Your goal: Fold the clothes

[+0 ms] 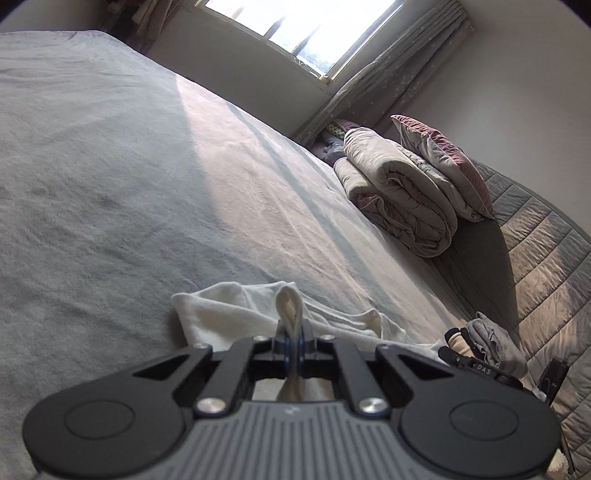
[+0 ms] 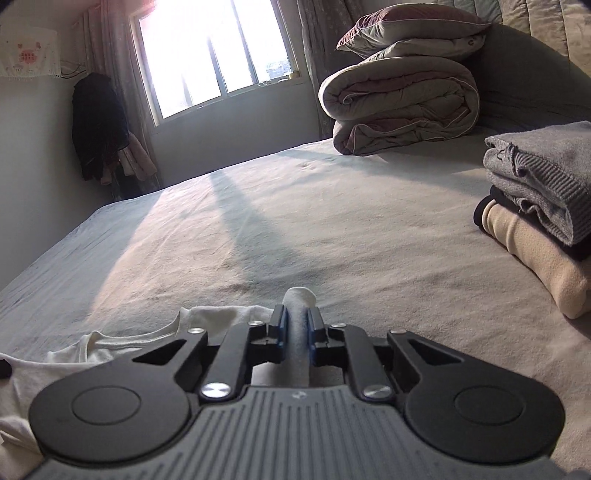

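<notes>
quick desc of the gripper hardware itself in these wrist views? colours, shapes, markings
Both match. The left gripper and right gripper have a grey ribbed body, two round black discs either side, black angular linkages with silver screws, and blue-lined black fingers. A small pale logo marks the ribbed body. No cables or sleeves visible.

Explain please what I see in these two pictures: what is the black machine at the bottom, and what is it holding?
There is no robot. A person holds one hand-held tool in each hand, and each carries a camera looking forward along its two fingers. One picture is from the left tool, the other from the right tool. Both are shut on folds of the same white garment, which lies on the bed. Also on the bed are a stack of folded clothes, and a rolled quilt with a pillow on top. Behind is a bright window.
</notes>
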A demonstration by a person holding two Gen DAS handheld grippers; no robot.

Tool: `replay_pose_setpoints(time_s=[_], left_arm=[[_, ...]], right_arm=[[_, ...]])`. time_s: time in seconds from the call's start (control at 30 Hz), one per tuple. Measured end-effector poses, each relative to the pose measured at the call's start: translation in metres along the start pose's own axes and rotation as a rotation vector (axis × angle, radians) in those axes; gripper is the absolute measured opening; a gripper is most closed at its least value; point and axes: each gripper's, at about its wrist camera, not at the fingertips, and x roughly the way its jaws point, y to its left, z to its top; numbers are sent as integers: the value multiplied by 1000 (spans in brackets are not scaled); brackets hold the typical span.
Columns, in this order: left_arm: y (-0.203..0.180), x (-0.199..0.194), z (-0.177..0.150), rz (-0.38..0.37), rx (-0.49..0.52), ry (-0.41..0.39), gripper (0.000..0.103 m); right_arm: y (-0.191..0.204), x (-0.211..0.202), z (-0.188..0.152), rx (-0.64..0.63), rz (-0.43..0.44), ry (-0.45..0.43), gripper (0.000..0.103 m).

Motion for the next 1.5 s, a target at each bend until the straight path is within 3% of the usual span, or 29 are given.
replay_pose_setpoints(time_s=[0.07, 0.13, 0.23, 0.37, 0.43, 0.53, 0.6, 0.7, 0.83, 1.1, 1.23, 1.4, 1.5], left_arm=[[11, 10, -3, 52, -14, 10, 4], [24, 14, -6, 49, -60, 14, 5], [24, 6, -5, 54, -79, -11, 10], [15, -9, -4, 120, -42, -71, 28], [9, -15, -2, 133, -19, -108, 36], [5, -23, -2, 106, 19, -149, 36], [6, -29, -3, 60, 27, -158, 35], [7, -31, -2, -10, 28, -139, 34], [6, -22, -5, -36, 39, -91, 31], [-8, -4, -18, -43, 136, -17, 31], [-10, 2, -22, -6, 173, 7, 31], [-5, 4, -23, -11, 162, 22, 29], [-4, 3, -24, -16, 159, 20, 29]], right_arm=[[-4, 2, 0, 23, 16, 12, 12], [-6, 4, 0, 35, 23, 24, 12], [-11, -2, 6, 73, 49, 22, 24], [-9, -19, 20, 66, 109, 14, 43], [-2, -24, 24, 19, 112, 33, 44], [11, -35, 22, -72, 107, 70, 48], [20, -45, 18, -140, 101, 98, 56], [28, -66, 5, -260, 82, 139, 61], [27, -78, -19, -347, 25, 189, 65], [34, -46, -40, -446, -124, 134, 65], [9, -51, -32, -291, -102, 87, 64], [-32, -36, -32, -71, -66, 192, 63], [-24, -35, -32, -112, -89, 208, 63]])
